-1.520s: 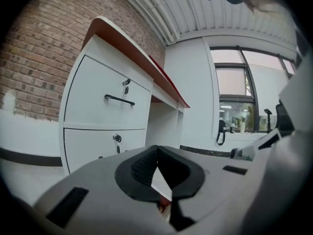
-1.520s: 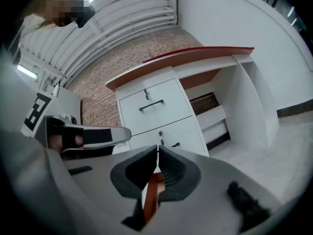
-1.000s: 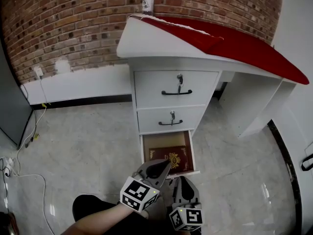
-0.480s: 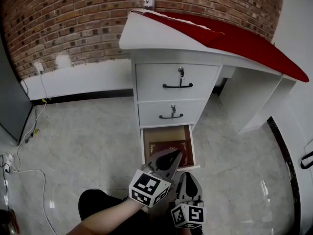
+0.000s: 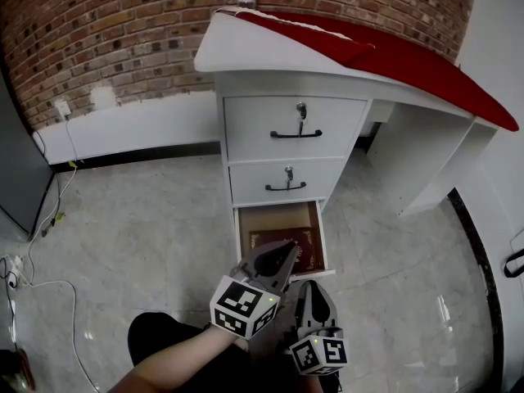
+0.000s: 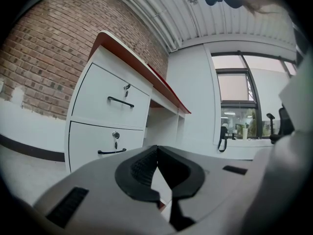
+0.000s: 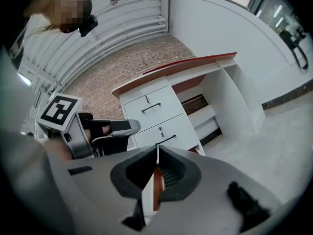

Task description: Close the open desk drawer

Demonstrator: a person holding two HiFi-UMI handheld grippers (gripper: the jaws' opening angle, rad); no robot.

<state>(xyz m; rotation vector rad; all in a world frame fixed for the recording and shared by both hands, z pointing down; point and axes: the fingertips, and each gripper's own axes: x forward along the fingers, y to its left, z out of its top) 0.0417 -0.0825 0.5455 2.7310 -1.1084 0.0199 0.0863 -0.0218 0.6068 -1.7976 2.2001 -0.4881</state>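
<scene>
Bottom drawer (image 5: 278,218) of desk (image 5: 270,56) pulled out, book (image 5: 303,252) inside. My left gripper (image 5: 282,256) and right gripper (image 5: 316,291), fingers pressed together and empty, near its front. Likely stiff, free-sliding; push mid-front.

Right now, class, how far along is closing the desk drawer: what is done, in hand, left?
Done: nothing; the bottom drawer stands open, a red book inside. In hand: the left claw and right claw, both shut and empty, sit near its front edge; contact is unclear. Left: push it in flush with the closed middle drawer.
</scene>
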